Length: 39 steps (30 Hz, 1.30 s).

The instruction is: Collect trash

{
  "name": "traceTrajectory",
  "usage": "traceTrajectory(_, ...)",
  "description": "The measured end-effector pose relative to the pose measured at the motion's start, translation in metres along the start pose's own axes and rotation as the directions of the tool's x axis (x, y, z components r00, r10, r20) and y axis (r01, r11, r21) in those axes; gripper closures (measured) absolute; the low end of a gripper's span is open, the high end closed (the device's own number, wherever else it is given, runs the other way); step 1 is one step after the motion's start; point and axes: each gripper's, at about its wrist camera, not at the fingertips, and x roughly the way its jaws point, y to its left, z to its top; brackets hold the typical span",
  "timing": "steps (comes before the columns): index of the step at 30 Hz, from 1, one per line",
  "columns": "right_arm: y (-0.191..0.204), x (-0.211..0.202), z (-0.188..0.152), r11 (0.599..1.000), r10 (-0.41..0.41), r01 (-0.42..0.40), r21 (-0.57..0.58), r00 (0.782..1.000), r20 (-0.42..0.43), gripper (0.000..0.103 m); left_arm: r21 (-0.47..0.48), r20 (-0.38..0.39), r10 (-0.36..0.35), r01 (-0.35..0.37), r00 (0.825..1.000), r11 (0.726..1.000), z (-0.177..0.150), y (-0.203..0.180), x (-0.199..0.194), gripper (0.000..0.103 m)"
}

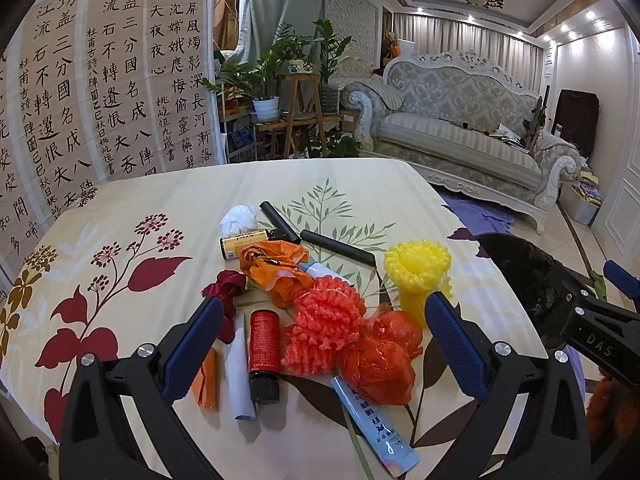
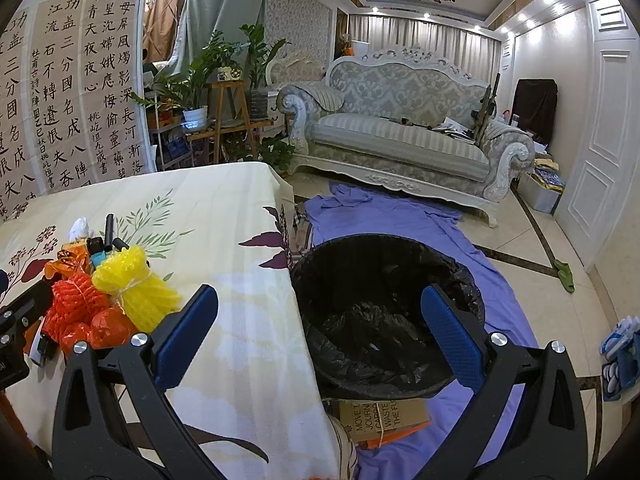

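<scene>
A pile of trash lies on the flowered tablecloth (image 1: 132,208): a red foam net (image 1: 324,320), a crumpled red plastic bag (image 1: 380,360), a yellow foam net (image 1: 416,268), an orange bag (image 1: 276,268), a red bottle (image 1: 264,352), a blue tube (image 1: 372,420), a white tissue ball (image 1: 240,220) and black tubes (image 1: 336,246). My left gripper (image 1: 324,336) is open just above the red net and bag. My right gripper (image 2: 320,328) is open and empty, over the table edge and the black-lined trash bin (image 2: 384,280). The yellow net (image 2: 136,288) also shows in the right wrist view.
The bin stands on the floor at the table's right edge, on a purple cloth (image 2: 400,216). A cardboard box (image 2: 384,416) lies below the bin. A sofa (image 2: 400,136) and a plant stand (image 2: 228,120) are behind. A calligraphy screen (image 1: 100,92) stands at the table's left.
</scene>
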Motion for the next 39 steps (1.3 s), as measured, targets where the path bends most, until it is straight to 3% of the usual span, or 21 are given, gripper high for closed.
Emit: traceTrajectory(39,0.0070,0.0018,-0.0048,1.000,0.007,-0.007,0.006,1.000,-0.006,0.004,0.004,-0.010,-0.008,0.008,1.000,1.000,-0.0045,-0.0036,0.0003,0.005)
